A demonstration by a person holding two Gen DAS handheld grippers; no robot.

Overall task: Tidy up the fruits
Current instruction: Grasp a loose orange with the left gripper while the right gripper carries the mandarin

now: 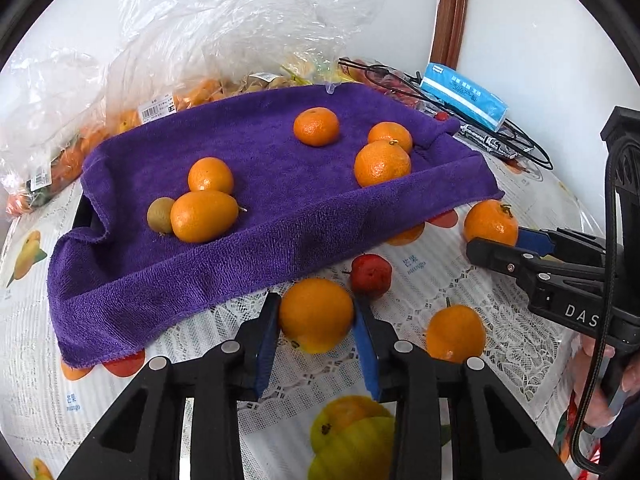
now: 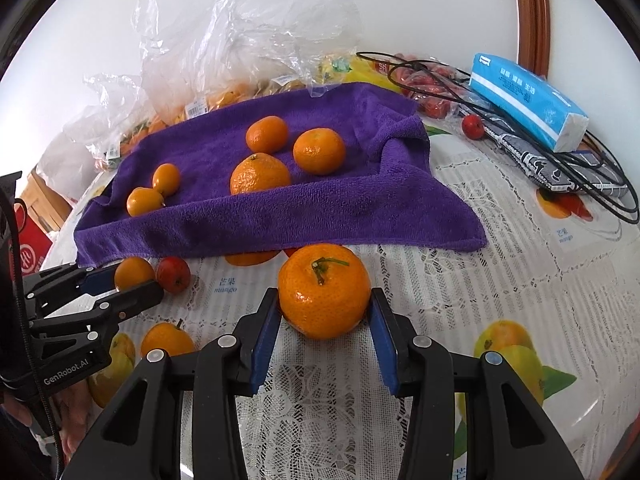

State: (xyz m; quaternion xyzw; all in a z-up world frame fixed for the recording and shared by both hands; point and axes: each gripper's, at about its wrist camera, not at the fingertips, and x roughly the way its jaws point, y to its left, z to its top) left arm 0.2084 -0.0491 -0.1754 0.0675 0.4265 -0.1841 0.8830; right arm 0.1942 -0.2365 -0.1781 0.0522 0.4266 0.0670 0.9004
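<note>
My left gripper is shut on a smooth orange that rests on the lace tablecloth just in front of the purple towel. In the right wrist view my right gripper is shut on a bigger orange with a green stem, also at the towel's front edge. Each gripper shows in the other's view: the right gripper at the right, the left gripper at the left. Several oranges and a kiwi lie on the towel.
A small red fruit and a loose orange sit on the cloth between the grippers. Clear plastic bags of fruit are heaped behind the towel. A blue tissue pack and black cable lie at the back right.
</note>
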